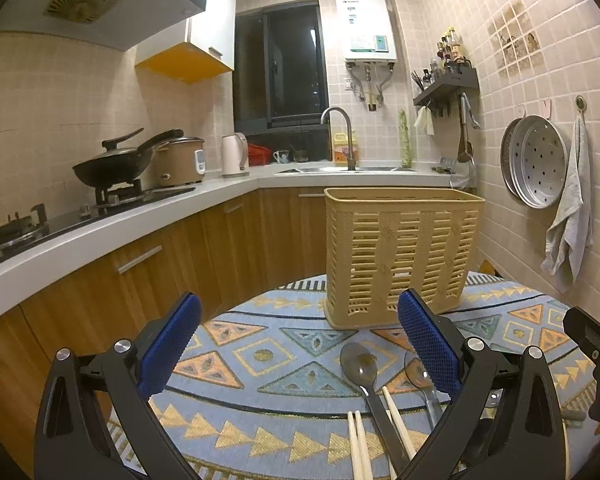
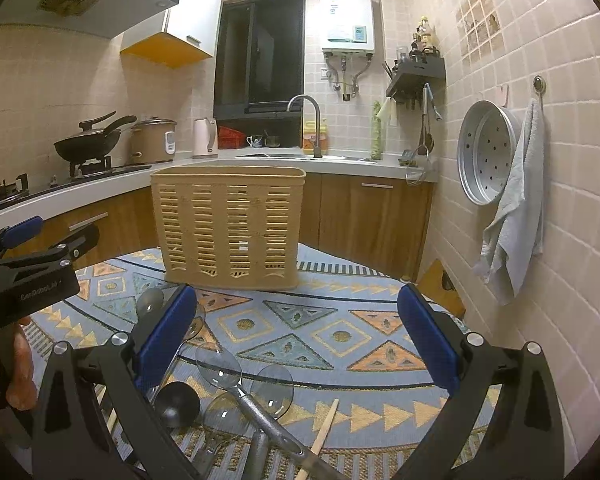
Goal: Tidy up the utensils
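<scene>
A tan slotted utensil basket (image 1: 400,256) stands upright on the patterned round table (image 1: 260,352); it also shows in the right wrist view (image 2: 228,228). My left gripper (image 1: 300,340) is open and empty above the table, in front of the basket. Under it lie a metal spoon (image 1: 360,368), a second spoon (image 1: 418,376) and wooden chopsticks (image 1: 358,444). My right gripper (image 2: 298,336) is open and empty. Several spoons (image 2: 220,364) and a chopstick (image 2: 324,428) lie near its lower left. The left gripper's body (image 2: 28,280) shows at the left.
A kitchen counter (image 1: 140,216) with a wok (image 1: 116,160), rice cooker (image 1: 180,160), kettle (image 1: 234,154) and sink tap (image 1: 340,136) runs behind the table. A tiled wall on the right holds a steamer tray (image 2: 488,152) and a towel (image 2: 512,216).
</scene>
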Action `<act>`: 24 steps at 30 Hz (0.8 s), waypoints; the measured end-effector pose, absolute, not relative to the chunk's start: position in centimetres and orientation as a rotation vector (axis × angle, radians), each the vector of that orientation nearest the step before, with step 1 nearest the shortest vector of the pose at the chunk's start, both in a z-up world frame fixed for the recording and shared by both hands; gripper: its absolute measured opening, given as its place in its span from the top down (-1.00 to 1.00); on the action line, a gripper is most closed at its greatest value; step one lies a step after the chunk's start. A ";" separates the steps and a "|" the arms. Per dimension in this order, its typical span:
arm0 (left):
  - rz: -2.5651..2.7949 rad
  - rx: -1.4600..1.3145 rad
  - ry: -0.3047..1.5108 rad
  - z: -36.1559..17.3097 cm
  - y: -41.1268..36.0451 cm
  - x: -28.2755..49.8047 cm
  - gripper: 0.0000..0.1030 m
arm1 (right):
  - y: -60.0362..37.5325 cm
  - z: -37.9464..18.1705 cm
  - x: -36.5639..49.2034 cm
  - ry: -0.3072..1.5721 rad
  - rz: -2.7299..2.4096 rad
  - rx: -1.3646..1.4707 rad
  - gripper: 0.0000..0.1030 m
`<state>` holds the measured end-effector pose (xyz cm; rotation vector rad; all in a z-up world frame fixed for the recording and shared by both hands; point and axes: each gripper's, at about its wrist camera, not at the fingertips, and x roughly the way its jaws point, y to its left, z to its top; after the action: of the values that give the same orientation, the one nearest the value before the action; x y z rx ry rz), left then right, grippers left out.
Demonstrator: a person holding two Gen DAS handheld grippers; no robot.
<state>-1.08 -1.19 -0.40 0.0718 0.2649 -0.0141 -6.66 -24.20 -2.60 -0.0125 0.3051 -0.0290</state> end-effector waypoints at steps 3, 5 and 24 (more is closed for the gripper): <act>-0.018 0.070 0.268 -0.4 -1.2 -1.0 -0.86 | -24.0 -2.6 -6.7 0.305 -0.028 -0.019 -0.86; -0.019 0.066 0.269 -0.4 -1.2 -1.1 -0.86 | -24.0 -2.6 -6.6 0.306 -0.026 -0.021 -0.86; -0.024 0.052 0.284 -0.5 -1.0 -1.0 -0.86 | -23.9 -2.8 -6.4 0.319 -0.023 -0.026 -0.86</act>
<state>-0.97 -1.01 -0.54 0.0517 0.2835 -0.0238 -6.39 -23.87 -2.80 -0.0257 0.3188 -0.0229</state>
